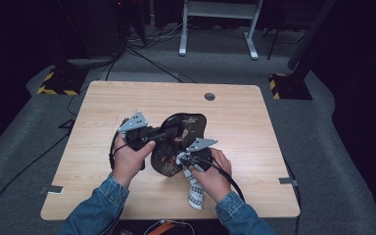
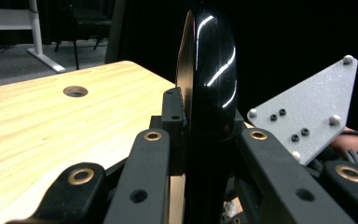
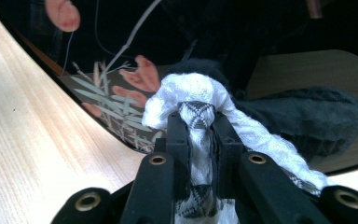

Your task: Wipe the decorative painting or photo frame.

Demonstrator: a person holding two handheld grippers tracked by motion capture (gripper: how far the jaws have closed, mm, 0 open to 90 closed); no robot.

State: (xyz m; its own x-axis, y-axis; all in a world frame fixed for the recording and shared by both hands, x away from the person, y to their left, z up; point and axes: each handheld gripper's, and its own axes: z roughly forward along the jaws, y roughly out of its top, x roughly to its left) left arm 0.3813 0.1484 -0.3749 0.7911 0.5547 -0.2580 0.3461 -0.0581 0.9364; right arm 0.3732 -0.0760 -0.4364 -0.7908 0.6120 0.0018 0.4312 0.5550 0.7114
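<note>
The left gripper [image 1: 164, 133] clamps the rim of a glossy black lacquered plate with painted flowers [image 1: 188, 128], tilted above the wooden table [image 1: 103, 98]. The right gripper [image 3: 198, 119] pinches a bunched white patterned cloth [image 3: 191, 91] against the plate's face.

We lose the lower edge of the glossy black lacquered plate [image 2: 209, 93] between the jaws, and the white woven cloth [image 3: 191, 93] hides the painted surface behind it.
</note>
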